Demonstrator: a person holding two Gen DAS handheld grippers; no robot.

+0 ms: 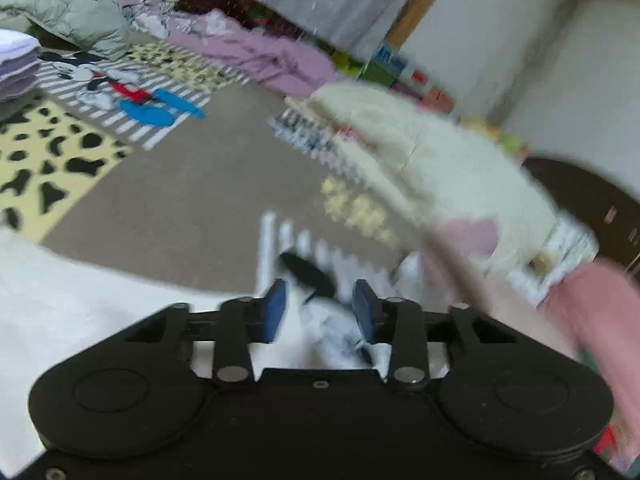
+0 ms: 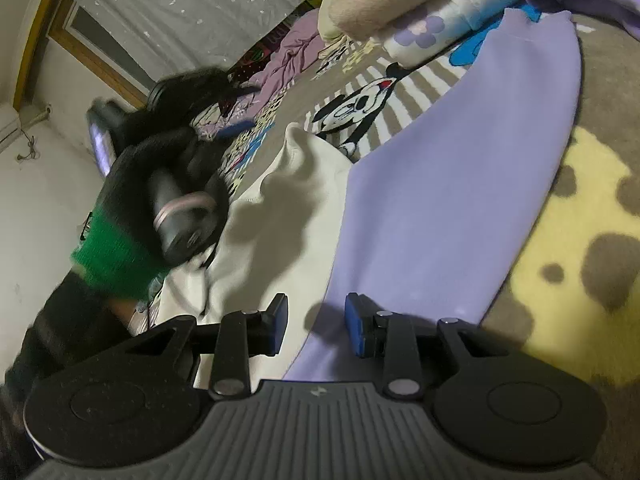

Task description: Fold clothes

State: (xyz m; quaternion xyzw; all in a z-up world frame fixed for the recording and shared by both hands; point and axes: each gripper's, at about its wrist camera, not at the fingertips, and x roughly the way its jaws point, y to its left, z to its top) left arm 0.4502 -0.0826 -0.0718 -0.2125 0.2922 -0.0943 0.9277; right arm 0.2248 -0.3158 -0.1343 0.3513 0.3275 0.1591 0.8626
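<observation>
Here the lilac garment point(image 2: 460, 184) lies beneath the right tongs point(image 2: 316, 322)

Two hand-held grippers point(image 2: 316, 322), one lavender garment point(image 2: 460, 184), one white garment point(image 2: 288, 208), perhaps one folded stack point(image 1: 16, 64).

The left gripper point(image 1: 320, 308) was black, with two blue pads point(image 1: 276, 312) on its fingers. Its body had two big round parts, each with a ring on top, and small silver pins at the joints. The right gripper point(image 2: 316, 320) looked the same, but its middle plate was grey with raised lines. The left hand point(image 2: 140, 200) wore a black knit glove with a green cuff.
</observation>
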